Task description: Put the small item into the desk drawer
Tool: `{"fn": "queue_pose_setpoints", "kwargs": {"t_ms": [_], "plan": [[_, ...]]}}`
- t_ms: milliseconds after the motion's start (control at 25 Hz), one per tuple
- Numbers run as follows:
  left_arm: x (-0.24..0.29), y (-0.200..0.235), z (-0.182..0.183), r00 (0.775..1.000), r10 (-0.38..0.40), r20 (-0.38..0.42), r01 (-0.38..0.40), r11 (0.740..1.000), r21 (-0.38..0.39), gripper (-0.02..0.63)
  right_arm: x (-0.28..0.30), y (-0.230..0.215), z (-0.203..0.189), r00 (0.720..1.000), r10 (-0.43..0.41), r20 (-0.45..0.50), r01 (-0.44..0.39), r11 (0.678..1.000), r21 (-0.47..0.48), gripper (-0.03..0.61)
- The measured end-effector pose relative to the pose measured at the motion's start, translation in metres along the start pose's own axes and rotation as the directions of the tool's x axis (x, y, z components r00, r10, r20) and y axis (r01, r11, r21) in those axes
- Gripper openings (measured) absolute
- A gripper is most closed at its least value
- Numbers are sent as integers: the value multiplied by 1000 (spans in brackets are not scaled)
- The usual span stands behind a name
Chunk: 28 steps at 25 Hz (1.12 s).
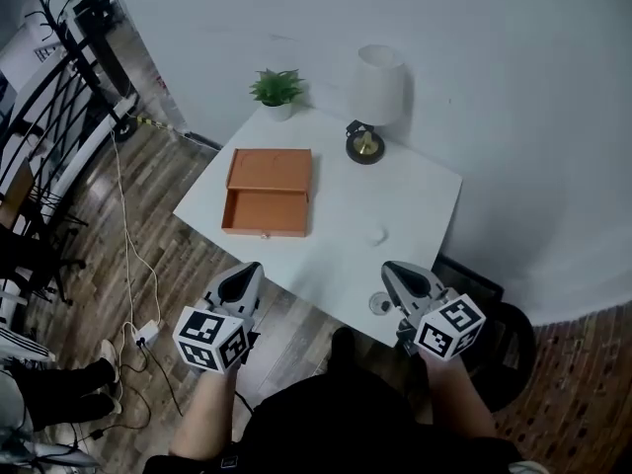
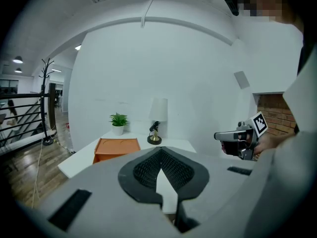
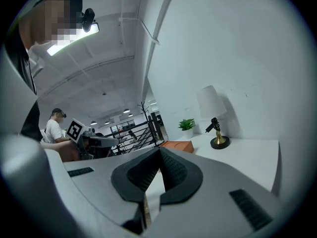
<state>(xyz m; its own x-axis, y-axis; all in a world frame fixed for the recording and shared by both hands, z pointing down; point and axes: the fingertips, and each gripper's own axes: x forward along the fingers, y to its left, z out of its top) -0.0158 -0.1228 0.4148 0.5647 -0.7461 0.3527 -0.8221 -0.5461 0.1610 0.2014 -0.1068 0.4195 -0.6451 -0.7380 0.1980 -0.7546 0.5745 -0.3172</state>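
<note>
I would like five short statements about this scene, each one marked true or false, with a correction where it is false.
1. The orange drawer box sits on the white table. True.
2. In the head view, the potted plant stands to the right of the lamp. False: it stands to the left of the lamp.
3. The fingers of the left gripper and of the right gripper are together, with nothing between them. True.
4. The lamp lies on its side. False: it stands upright.
5. The left gripper touches the drawer box. False: it is well apart from it, near the table's near edge.
</note>
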Motion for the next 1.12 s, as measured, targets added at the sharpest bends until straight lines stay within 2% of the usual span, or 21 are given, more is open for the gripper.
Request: {"fn": "queue_pose_setpoints", "kwargs": {"t_ms": [360, 680, 800, 880, 960, 1120], "plan": [[65, -2, 16, 999, -24, -21, 25, 1000, 9, 9, 23, -43, 2, 997, 36, -69, -39, 998, -39, -6], [88, 23, 12, 997, -65, -35, 65, 998, -6, 9, 45, -60, -12, 987, -33, -160, 24, 998, -54, -5], [97, 34, 8, 995, -83, -57, 84, 996, 1, 9, 52, -68, -17, 981, -55, -186, 50, 998, -33, -2], [106, 38, 4, 993, -93, -66, 92, 996, -12, 9, 58, -76, -24, 974, -63, -217, 60, 998, -24, 11], [113, 38, -2, 991, -107, -75, 105, 994, -29, 9, 63, -84, -33, 966, -73, -246, 71, 997, -16, 74], [126, 36, -21, 984, -135, -113, 130, 990, -51, 9, 76, -96, -53, 950, -102, -296, 98, 995, -29, 111]]}}
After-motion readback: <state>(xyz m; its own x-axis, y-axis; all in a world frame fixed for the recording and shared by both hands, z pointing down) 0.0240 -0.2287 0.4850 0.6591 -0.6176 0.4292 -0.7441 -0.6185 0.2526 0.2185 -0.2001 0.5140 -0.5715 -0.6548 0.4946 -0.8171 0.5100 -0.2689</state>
